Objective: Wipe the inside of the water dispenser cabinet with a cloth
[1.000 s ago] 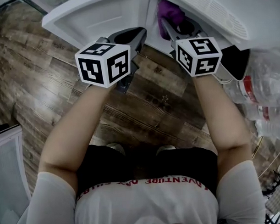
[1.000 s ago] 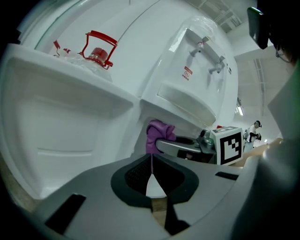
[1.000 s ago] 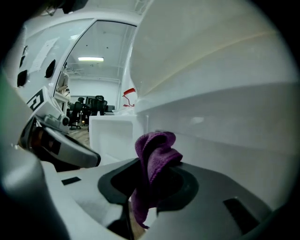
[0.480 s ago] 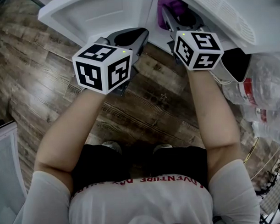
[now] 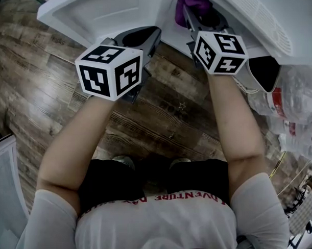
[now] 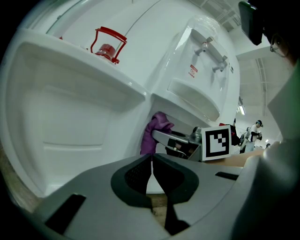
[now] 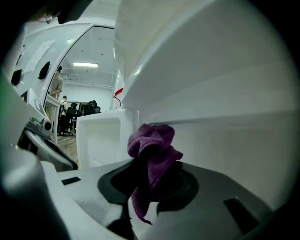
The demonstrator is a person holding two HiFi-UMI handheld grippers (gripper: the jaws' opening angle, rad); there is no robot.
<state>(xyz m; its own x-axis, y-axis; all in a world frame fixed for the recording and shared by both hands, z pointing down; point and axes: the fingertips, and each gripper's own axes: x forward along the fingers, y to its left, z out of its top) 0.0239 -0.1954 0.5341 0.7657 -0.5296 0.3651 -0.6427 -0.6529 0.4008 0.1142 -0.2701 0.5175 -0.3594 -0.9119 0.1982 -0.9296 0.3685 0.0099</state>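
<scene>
Purple cloth (image 7: 152,140) in R hand-held gripper (image 7: 146,177), L hand-held gripper (image 6: 151,163) closed, "ADVENTURE" shirt (image 5: 159,223)

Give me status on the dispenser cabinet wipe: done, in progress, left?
Done: cabinet door is open, purple cloth clamped in the right gripper. In hand: the cloth sits at the mouth of the cabinet; left gripper is shut, empty, near the door. Left: probably most of the wiping; no view shows how much of the interior has been covered.
</scene>
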